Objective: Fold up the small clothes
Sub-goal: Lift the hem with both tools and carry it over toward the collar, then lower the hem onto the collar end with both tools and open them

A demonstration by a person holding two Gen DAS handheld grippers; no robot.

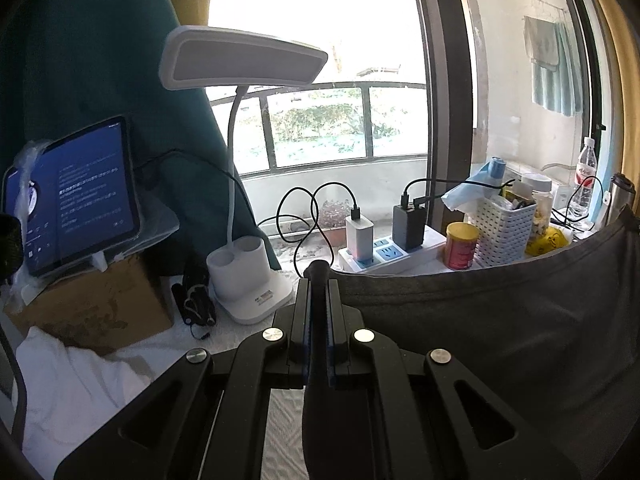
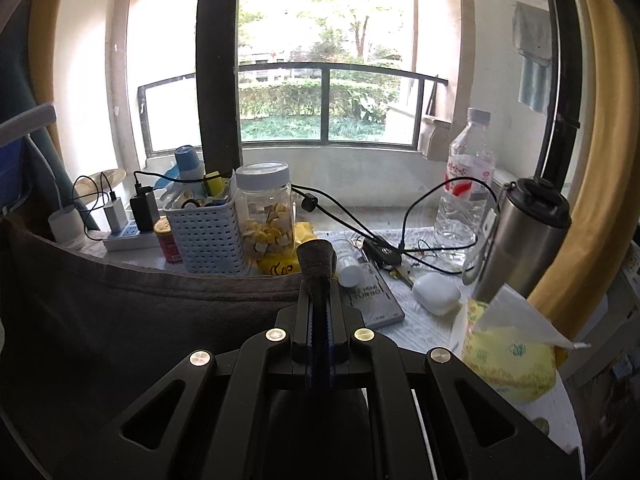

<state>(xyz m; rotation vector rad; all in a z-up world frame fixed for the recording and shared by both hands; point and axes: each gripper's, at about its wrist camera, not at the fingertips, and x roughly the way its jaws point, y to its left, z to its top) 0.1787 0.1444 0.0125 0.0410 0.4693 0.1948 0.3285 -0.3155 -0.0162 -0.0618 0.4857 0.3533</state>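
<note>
Grey garment [image 1: 500, 320] pinched in both grippers

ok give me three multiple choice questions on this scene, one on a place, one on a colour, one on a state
1. Where does the clear plastic jar of yellow pieces stand?
A. beside the white perforated basket
B. on the cardboard box
C. inside the lamp base

2. What colour is the garment being held?
A. white
B. dark grey
C. red

3. How is the left hand-held gripper?
A. wide open
B. shut on nothing
C. shut on the garment

Answers:
1. A: the clear plastic jar stands against the white perforated basket.
2. B: the dark grey garment hangs between both grippers.
3. C: the left hand-held gripper has cloth pinched between its fingers, as does the right hand-held gripper.
</note>
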